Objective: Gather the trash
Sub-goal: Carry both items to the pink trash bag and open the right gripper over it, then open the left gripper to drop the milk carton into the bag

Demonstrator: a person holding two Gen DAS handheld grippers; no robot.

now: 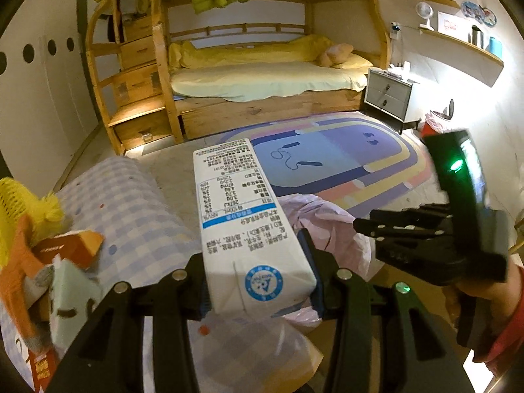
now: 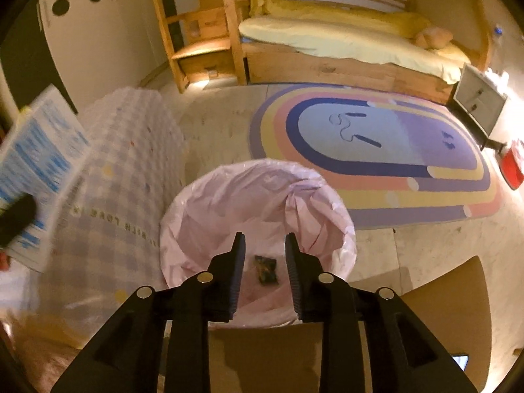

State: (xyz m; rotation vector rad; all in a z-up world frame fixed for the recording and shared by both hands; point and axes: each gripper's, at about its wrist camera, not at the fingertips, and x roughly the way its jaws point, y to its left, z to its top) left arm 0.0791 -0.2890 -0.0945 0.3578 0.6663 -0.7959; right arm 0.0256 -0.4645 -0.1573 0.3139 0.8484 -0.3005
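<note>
Checked cloth is covering the worktop [image 1: 137,209], above which the left gripper [image 1: 258,275] is clamping a milk carton [image 1: 242,229]. Beyond, the right gripper [image 2: 264,255] is hanging empty, jaws parted, over the pink-lined bin [image 2: 229,196] beside the rug [image 2: 393,150].

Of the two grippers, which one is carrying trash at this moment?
The left gripper: its fingers clamp a white milk carton. The right gripper is open and empty above the pink-lined bin.

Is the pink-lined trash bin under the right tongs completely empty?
No: in the right wrist view a small dark wrapper lies at the bottom of the pink-lined bin, between the open right tongs.
</note>
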